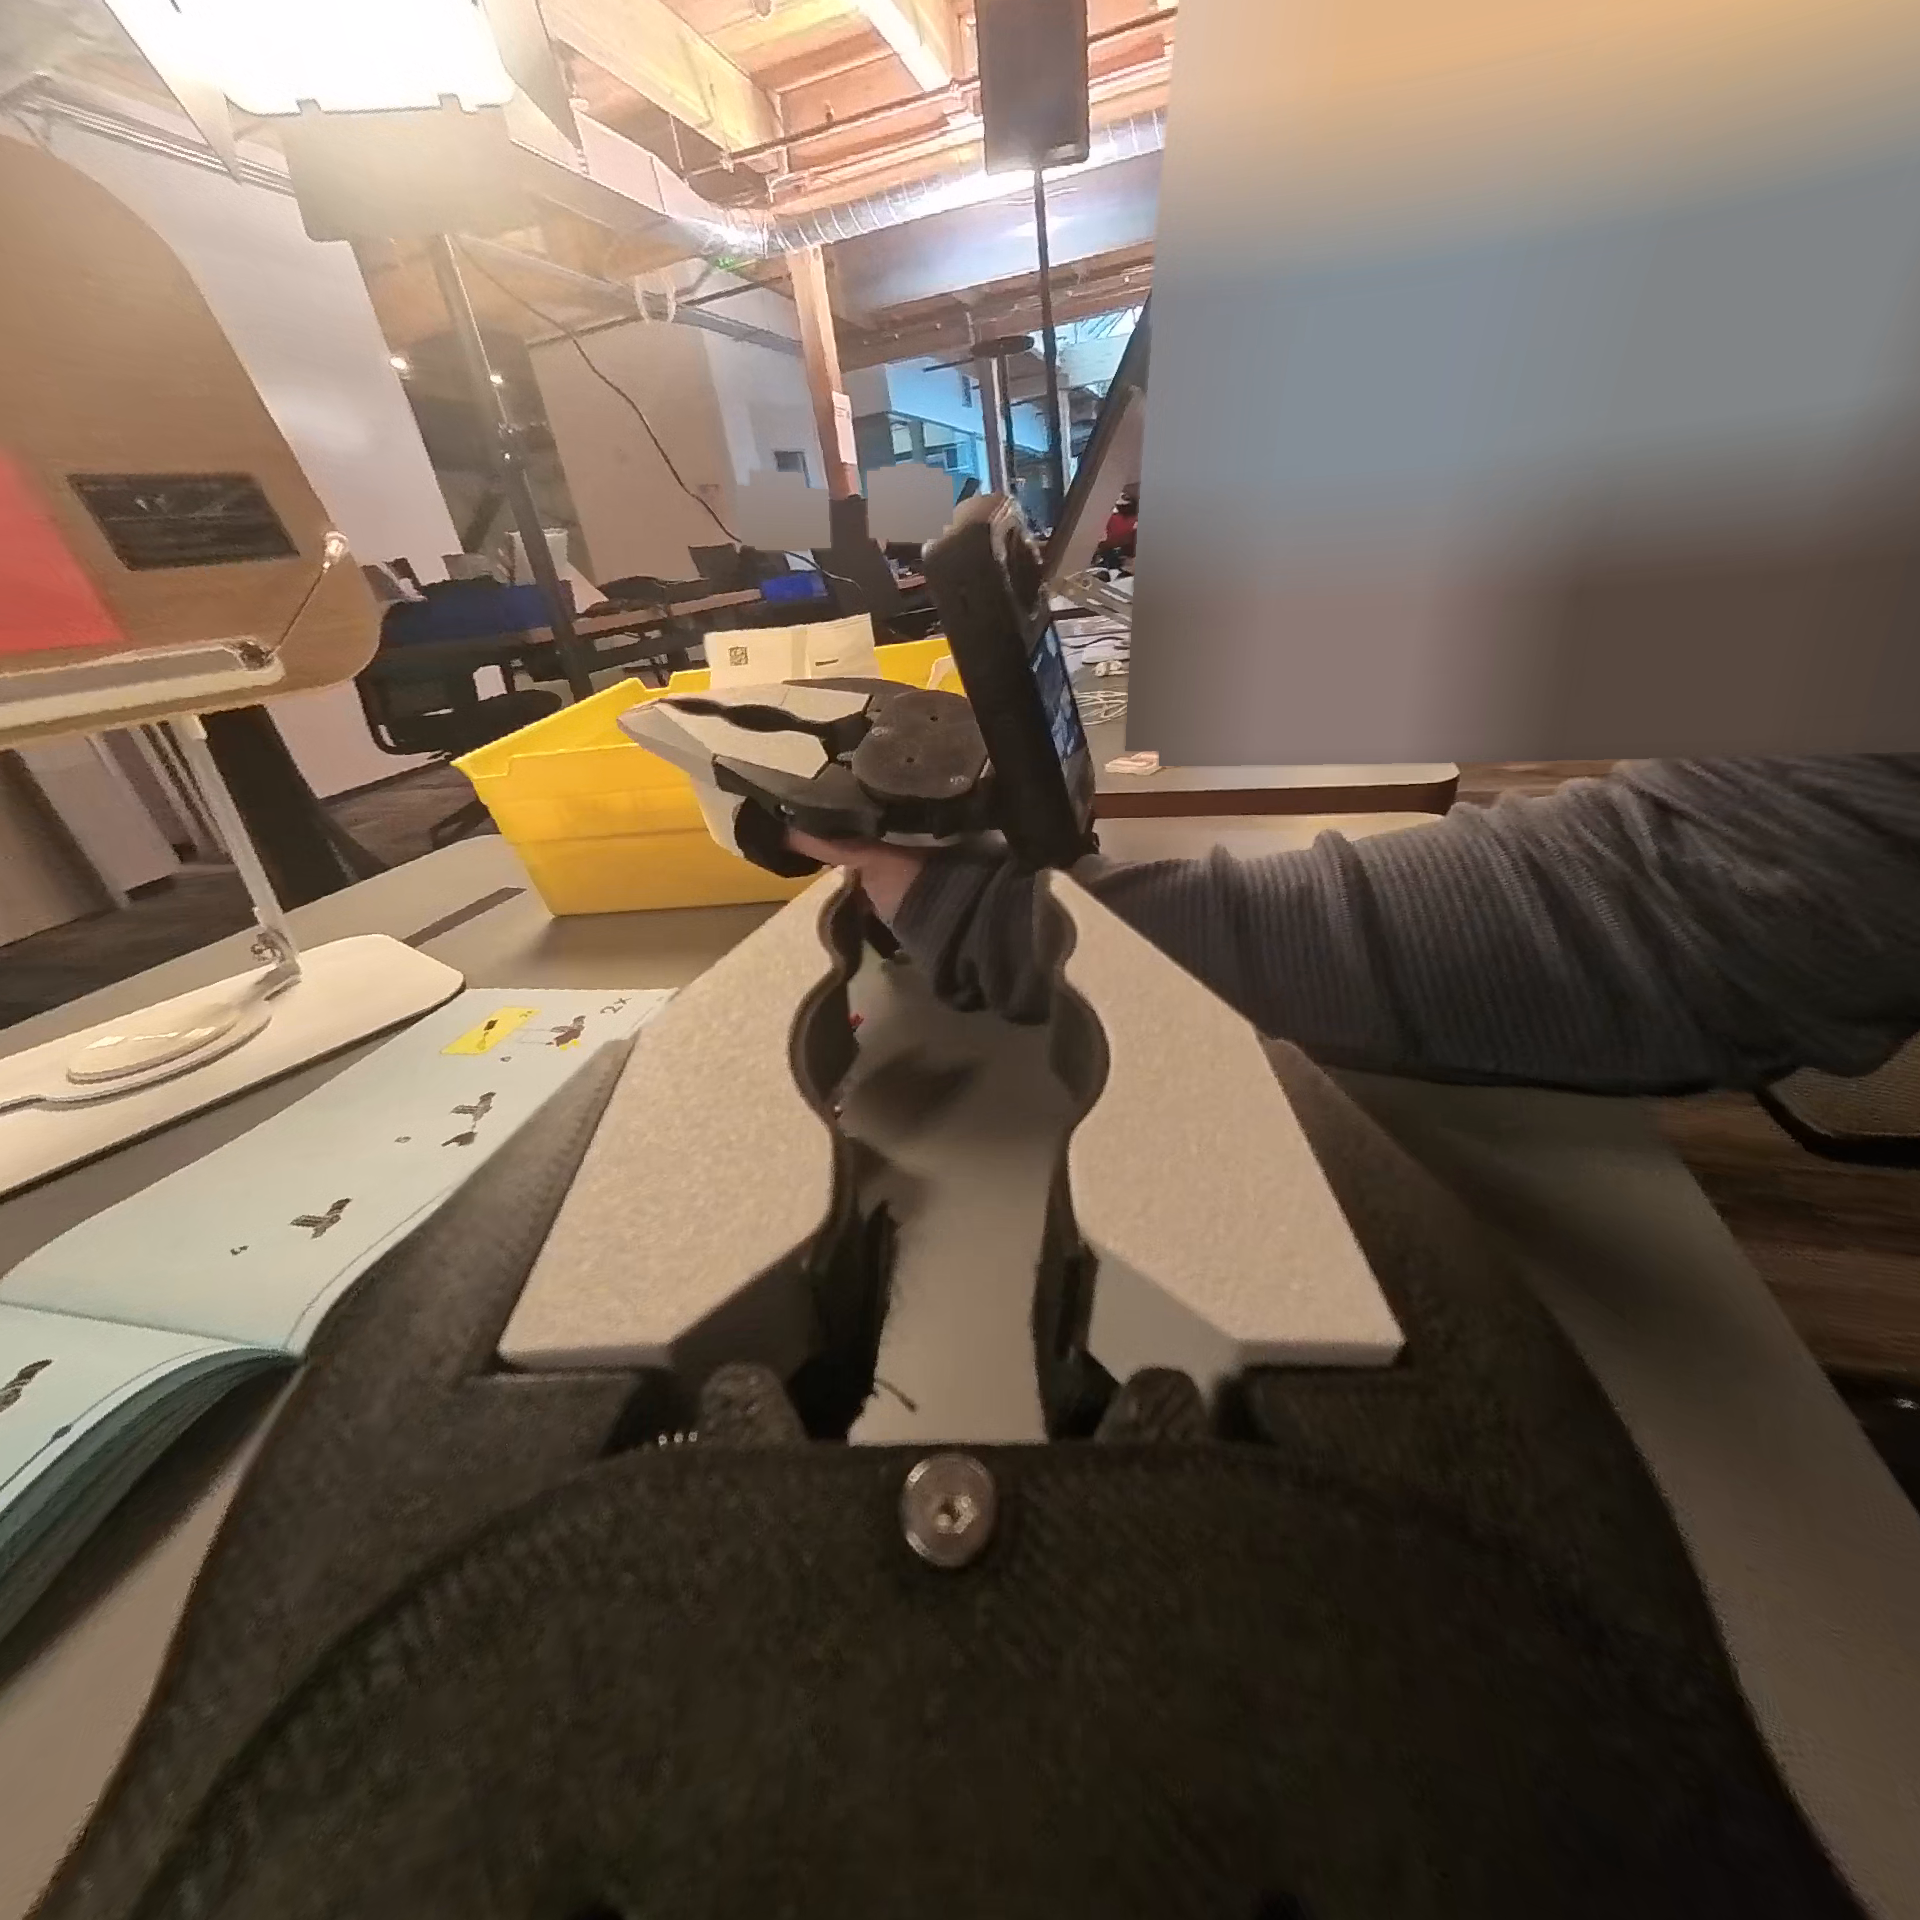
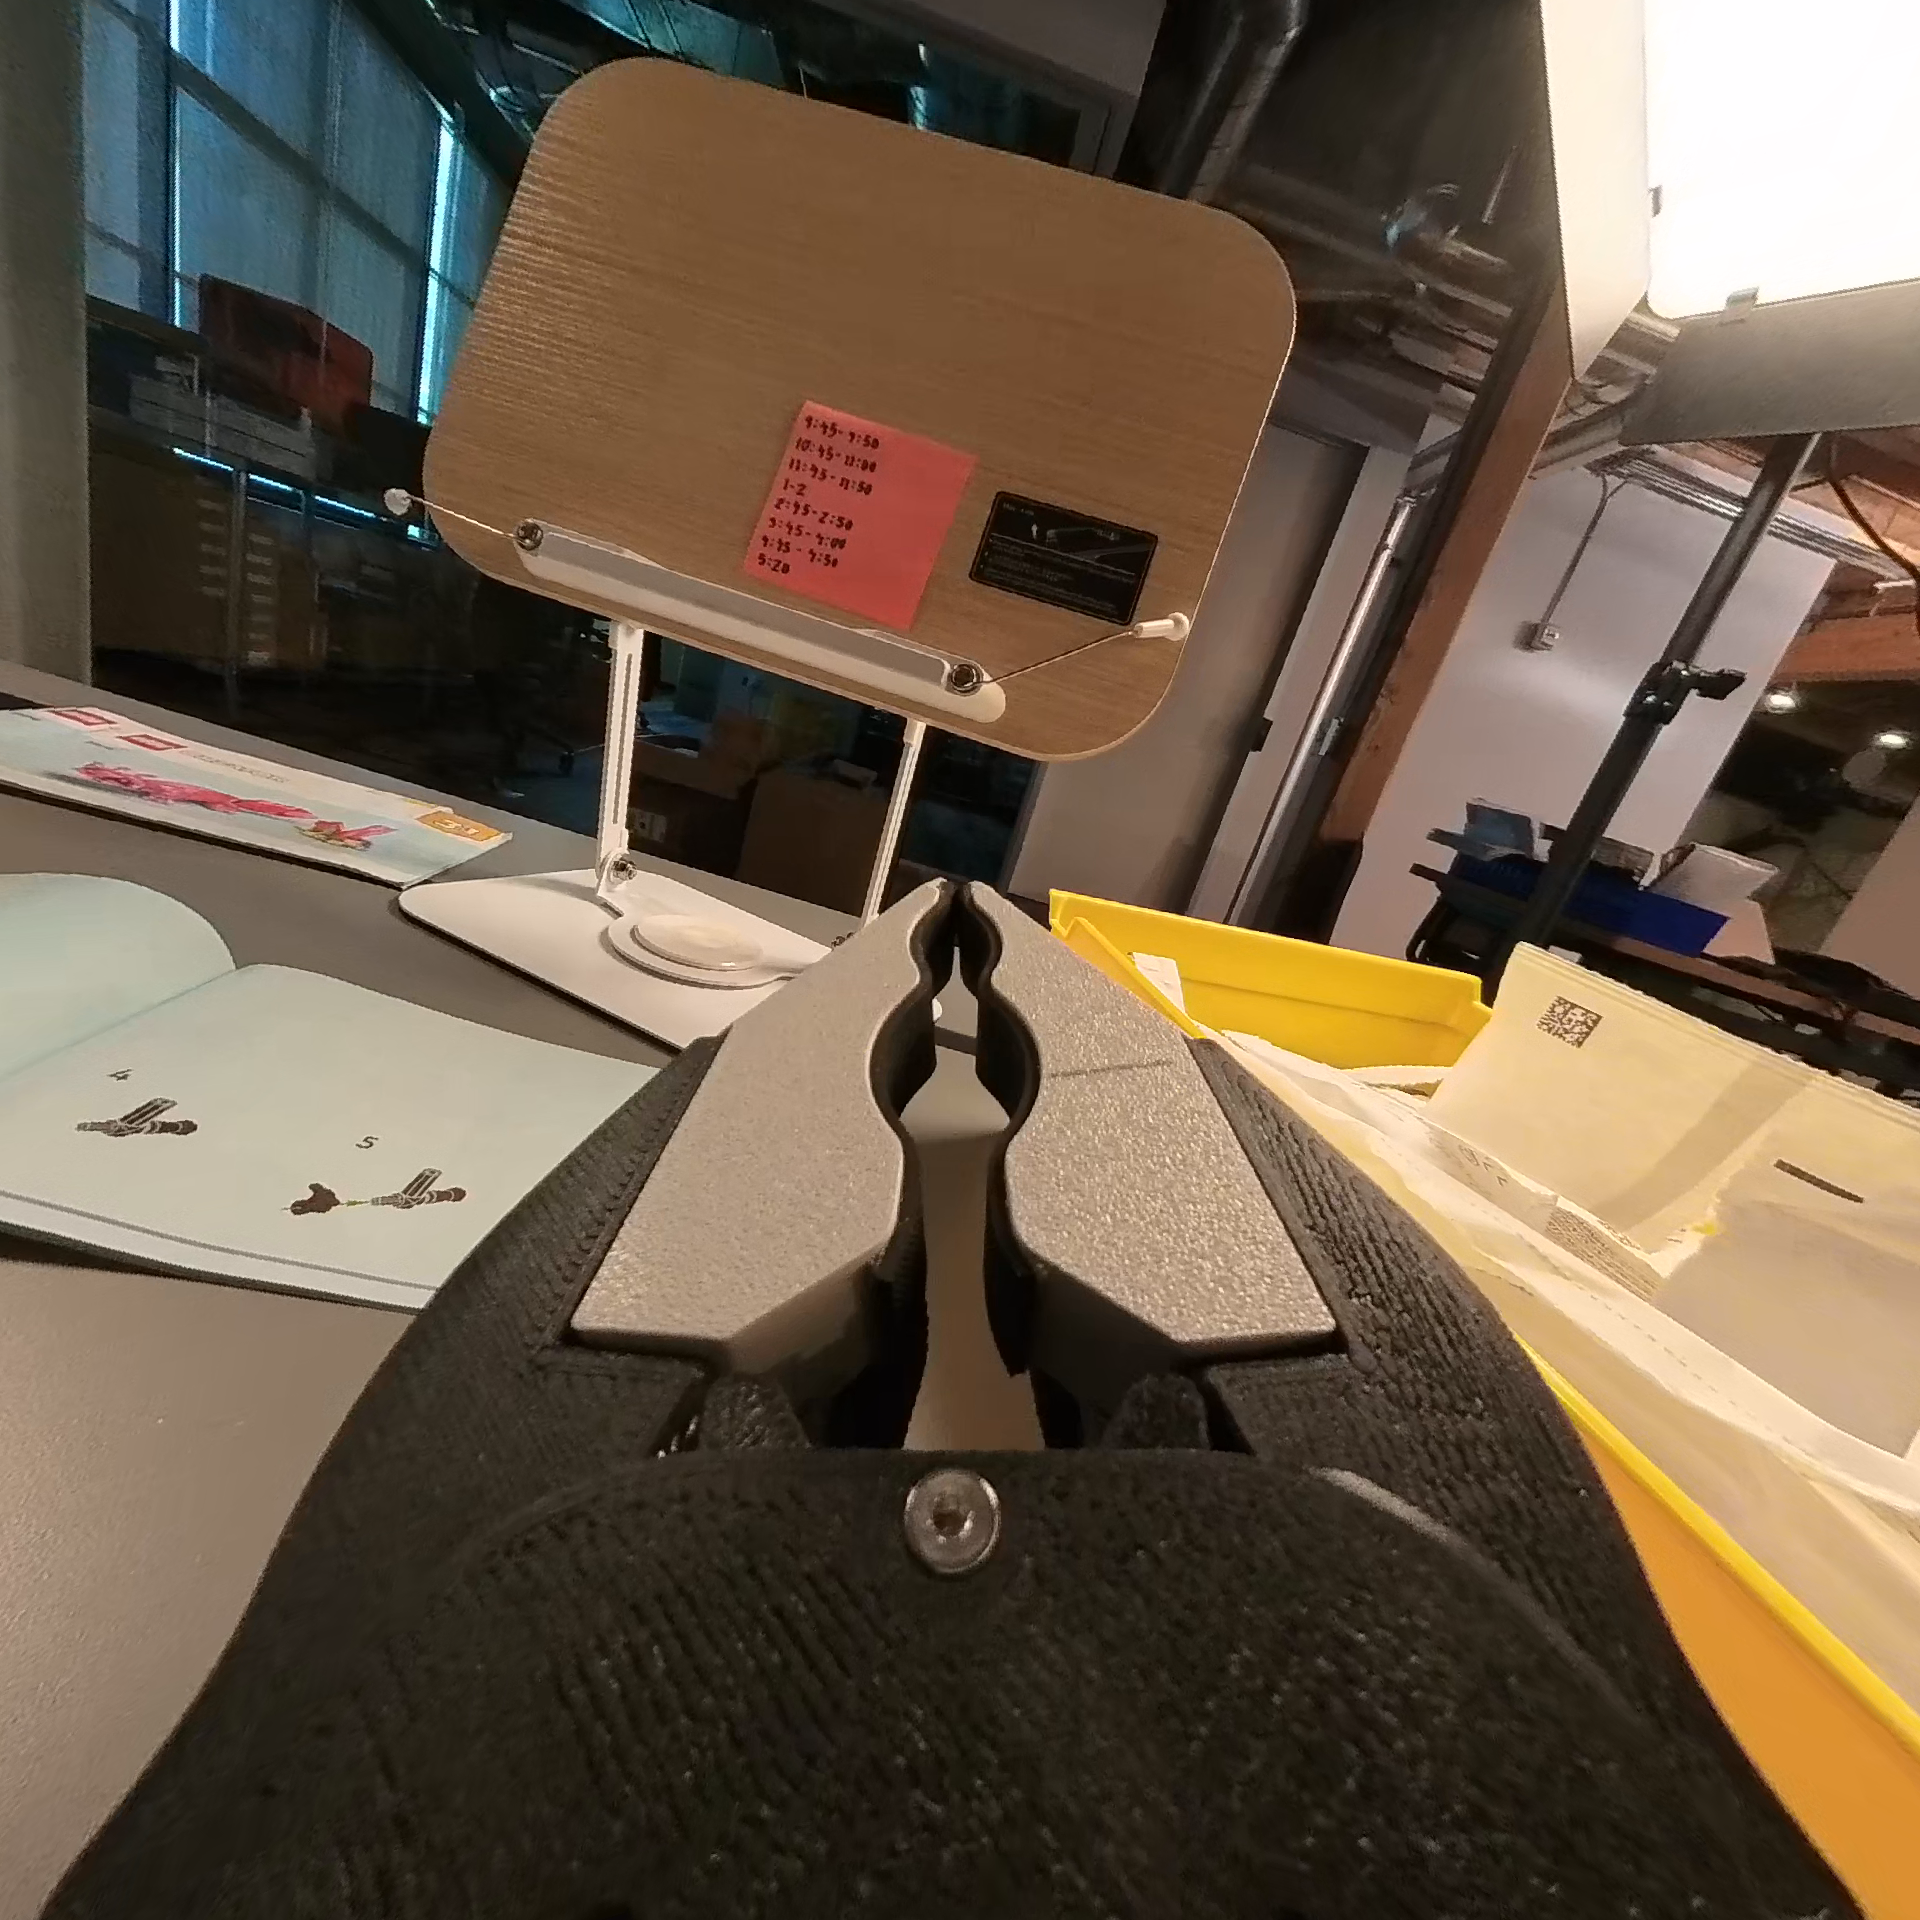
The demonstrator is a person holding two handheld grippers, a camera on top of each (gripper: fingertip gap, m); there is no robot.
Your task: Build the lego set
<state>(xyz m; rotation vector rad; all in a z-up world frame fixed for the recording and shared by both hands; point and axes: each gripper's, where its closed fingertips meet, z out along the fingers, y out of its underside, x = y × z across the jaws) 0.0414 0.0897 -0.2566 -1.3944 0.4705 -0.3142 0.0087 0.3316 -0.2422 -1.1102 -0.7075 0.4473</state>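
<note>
The left gripper (image 1: 951, 894) hangs above the grey table (image 1: 644, 925) with its 2 grey fingers (image 1: 717, 1091) apart and nothing between them — only the tabletop shows through the gap. Straight ahead of its tips, the right gripper (image 1: 665, 727) is held up in a person's hand (image 1: 878, 878), a dark ribbed sleeve (image 1: 1507, 914) stretching off to the right; a phone (image 1: 1023, 686) stands upright on that gripper's back, probably as its camera mount. Just beyond is the yellow bin (image 1: 623, 821).

In its own view the right gripper (image 2: 956, 894) has its 2 fingers (image 2: 810, 1132) together at the tips, clamping nothing. The yellow bin (image 2: 1351, 997) lies just to the right of these fingers, filled with pale paper bags (image 2: 1621, 1122), likely kept within easy reach. To the left, an open instruction booklet (image 2: 260, 1122) lies flat on the table, pages up for reading. Ahead of the tips stands a wooden book stand (image 2: 862, 416) on a white base (image 2: 540, 925), tilted back as if to prop a page, bearing a pink sticky note (image 2: 857, 514) and a small black label (image 2: 1062, 553).
</note>
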